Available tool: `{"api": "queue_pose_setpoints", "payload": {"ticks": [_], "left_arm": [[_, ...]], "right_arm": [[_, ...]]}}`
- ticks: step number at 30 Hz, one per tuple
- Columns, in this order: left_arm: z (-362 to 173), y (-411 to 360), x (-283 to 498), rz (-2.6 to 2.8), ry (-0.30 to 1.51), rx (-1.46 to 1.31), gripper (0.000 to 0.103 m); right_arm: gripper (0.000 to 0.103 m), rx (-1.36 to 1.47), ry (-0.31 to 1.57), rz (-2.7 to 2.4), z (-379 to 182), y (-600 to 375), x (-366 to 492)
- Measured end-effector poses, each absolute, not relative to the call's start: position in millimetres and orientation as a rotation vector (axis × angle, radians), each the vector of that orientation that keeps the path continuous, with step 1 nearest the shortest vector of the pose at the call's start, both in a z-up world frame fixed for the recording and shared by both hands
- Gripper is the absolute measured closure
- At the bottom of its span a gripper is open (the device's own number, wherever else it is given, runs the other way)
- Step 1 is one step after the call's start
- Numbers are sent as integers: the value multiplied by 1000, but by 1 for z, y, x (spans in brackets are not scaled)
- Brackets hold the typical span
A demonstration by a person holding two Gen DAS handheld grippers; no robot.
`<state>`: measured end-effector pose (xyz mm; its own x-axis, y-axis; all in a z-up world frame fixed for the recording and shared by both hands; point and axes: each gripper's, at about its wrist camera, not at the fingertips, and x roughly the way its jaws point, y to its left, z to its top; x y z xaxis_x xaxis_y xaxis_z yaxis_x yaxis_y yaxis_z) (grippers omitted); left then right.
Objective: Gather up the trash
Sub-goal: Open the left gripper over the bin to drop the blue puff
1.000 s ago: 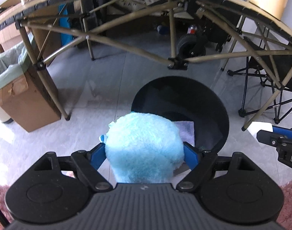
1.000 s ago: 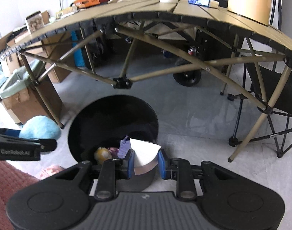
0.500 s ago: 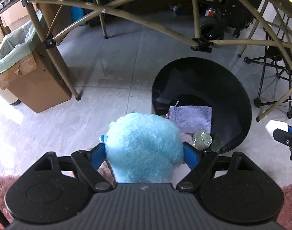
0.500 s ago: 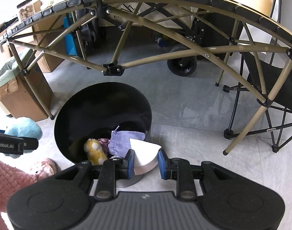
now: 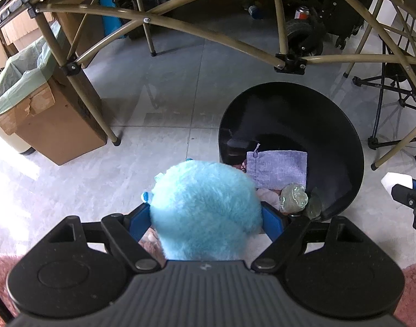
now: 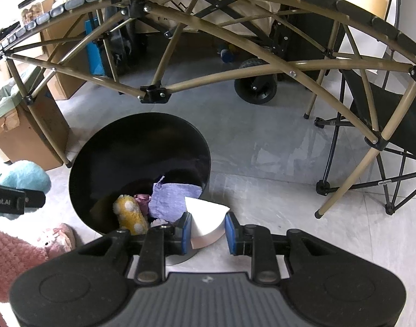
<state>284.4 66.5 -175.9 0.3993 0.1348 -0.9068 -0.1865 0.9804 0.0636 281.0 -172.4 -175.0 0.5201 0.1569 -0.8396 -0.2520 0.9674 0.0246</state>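
The black bin (image 6: 139, 163) waits below: left gripper (image 5: 206, 215) clamps a blue plush (image 5: 205, 209), right gripper (image 6: 208, 229) pinches white paper (image 6: 205, 218); releasing over it likely comes next.

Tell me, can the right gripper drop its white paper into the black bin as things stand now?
Probably yes. The right gripper holds the white paper right at the black bin's near rim, and the opening shows no lid or cover.
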Motion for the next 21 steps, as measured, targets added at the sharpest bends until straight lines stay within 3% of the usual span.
{"api": "queue_pose_setpoints", "payload": {"ticks": [21], "left_arm": [[-166, 20, 318, 137, 1128, -29, 20]], "right_arm": [[78, -85, 1003, 200, -180, -186, 283]]}}
